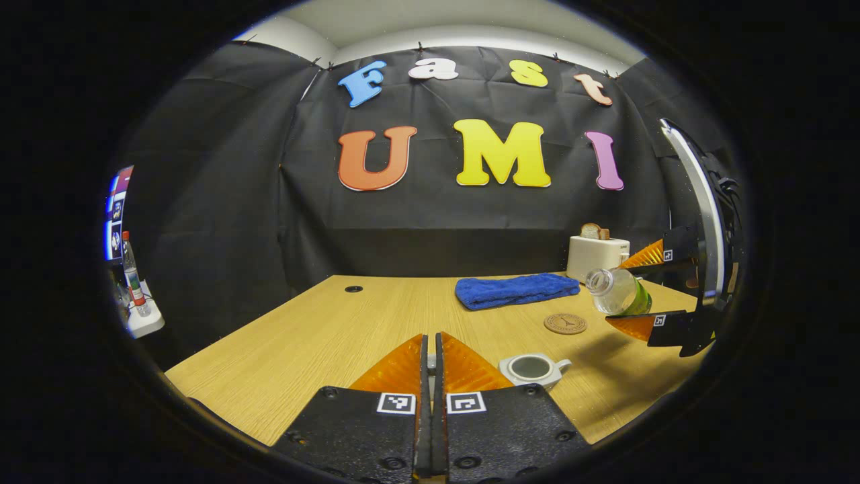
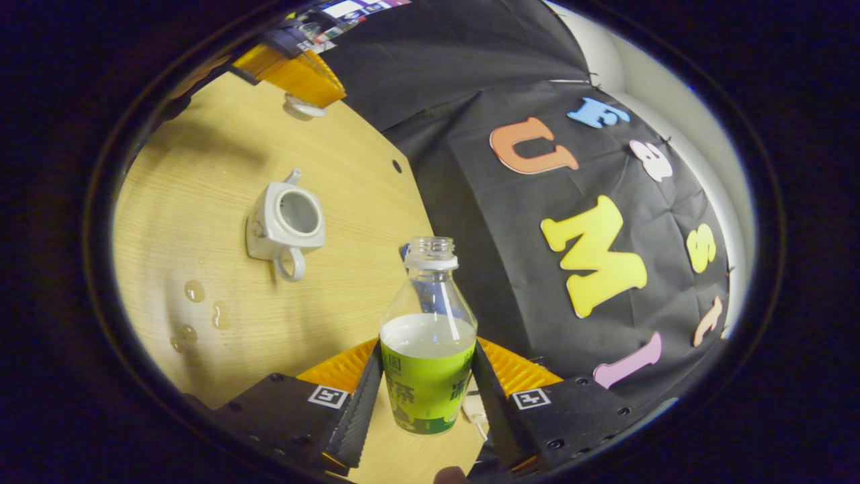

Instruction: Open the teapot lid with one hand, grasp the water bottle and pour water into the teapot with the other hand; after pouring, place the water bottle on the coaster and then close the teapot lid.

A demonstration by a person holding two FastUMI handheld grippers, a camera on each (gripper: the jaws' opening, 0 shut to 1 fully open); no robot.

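Observation:
A white teapot (image 1: 534, 370) stands on the wooden table (image 1: 322, 336) with its top uncovered, just right of my left gripper (image 1: 431, 339). That gripper is shut on the teapot lid (image 2: 302, 107), held up off the table to the pot's side. My right gripper (image 2: 426, 344) is shut on an uncapped water bottle (image 2: 428, 356) with a green label, partly full. In the left gripper view the water bottle (image 1: 615, 290) hangs tilted in the air, mouth toward the teapot, above and right of the round coaster (image 1: 565, 323).
A folded blue towel (image 1: 516, 290) and a white toaster (image 1: 596, 255) sit at the back right. Water drops (image 2: 195, 290) lie on the table near the teapot (image 2: 285, 222). A second bottle (image 1: 131, 272) stands on a shelf off the table's left.

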